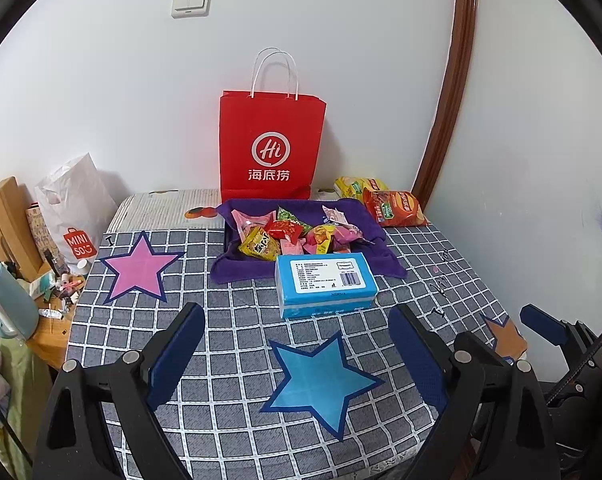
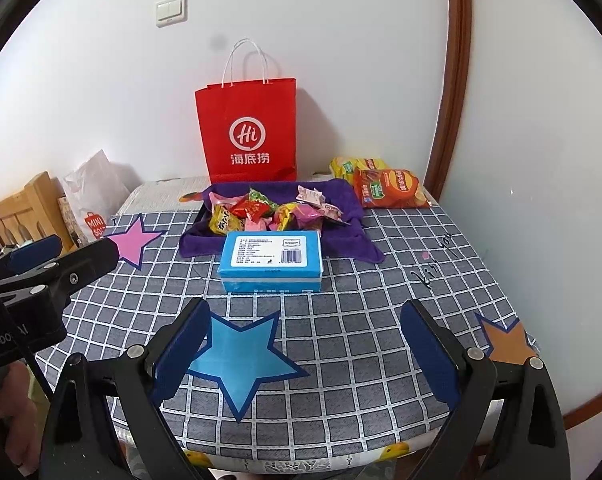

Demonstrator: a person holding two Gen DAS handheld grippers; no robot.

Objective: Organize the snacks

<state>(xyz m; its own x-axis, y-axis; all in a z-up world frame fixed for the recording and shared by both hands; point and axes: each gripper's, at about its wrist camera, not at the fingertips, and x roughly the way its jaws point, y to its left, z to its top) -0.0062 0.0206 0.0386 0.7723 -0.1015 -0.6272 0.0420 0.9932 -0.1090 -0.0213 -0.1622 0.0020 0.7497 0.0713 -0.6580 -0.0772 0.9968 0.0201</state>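
- White wall behind, red paper bag standing against it at the far edge of a bench under a grey checked cloth with pink, blue and orange paper stars.
- Small wrapped snacks heaped loose in a dark tray lined with a purple cloth, just in front of the bag.
- Two larger crisp packets, yellow and orange, lying outside the tray, at the far right corner.
- Blue box resting against the tray's near edge.
- Fits either a pile waiting to be sorted or a gathering nearly finished, with the crisps outstanding; impossible to settle from this.
- Left tool spread wide, holding nothing, hovering over the blue star, well short of the box.
- Right tool likewise wide apart and empty, touching nothing.
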